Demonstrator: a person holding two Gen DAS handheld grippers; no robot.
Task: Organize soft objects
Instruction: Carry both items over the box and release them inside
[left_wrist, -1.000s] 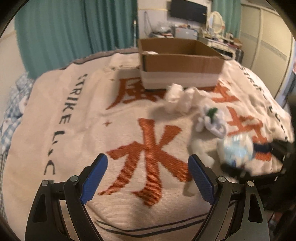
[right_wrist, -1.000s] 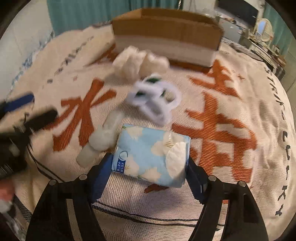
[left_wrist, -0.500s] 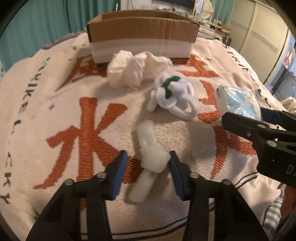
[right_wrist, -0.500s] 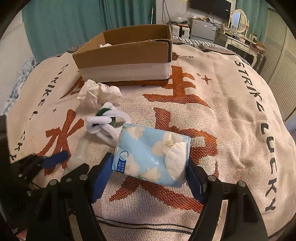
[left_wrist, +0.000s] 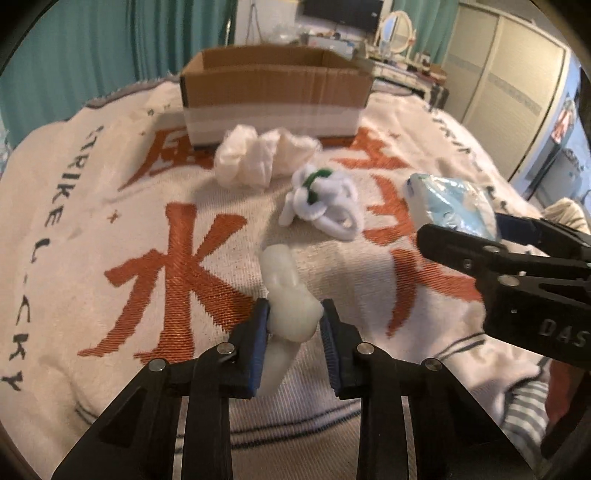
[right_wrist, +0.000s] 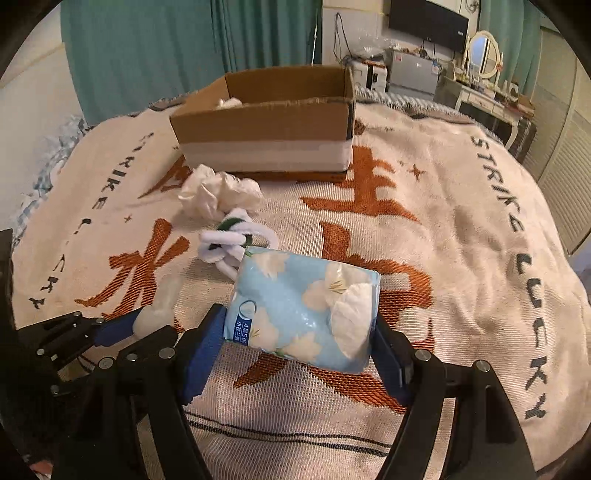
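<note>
Low centre of the left wrist view: left gripper (left_wrist: 293, 319) clamped on the pale foam piece (left_wrist: 286, 291), long axis running up-frame. Right gripper (right_wrist: 301, 332) grips the blue tissue pack (right_wrist: 303, 310). Cardboard box (left_wrist: 275, 98) lies straight ahead, top centre, equally reachable.

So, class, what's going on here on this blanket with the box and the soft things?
A person is tidying soft things with a tool in each hand. The left tool has just closed on a squishy white piece that lies on the blanket. The right tool grips a blue flowered tissue pack. Crumpled white tissue and a white fuzzy loop toy wait before the cardboard box.
</note>
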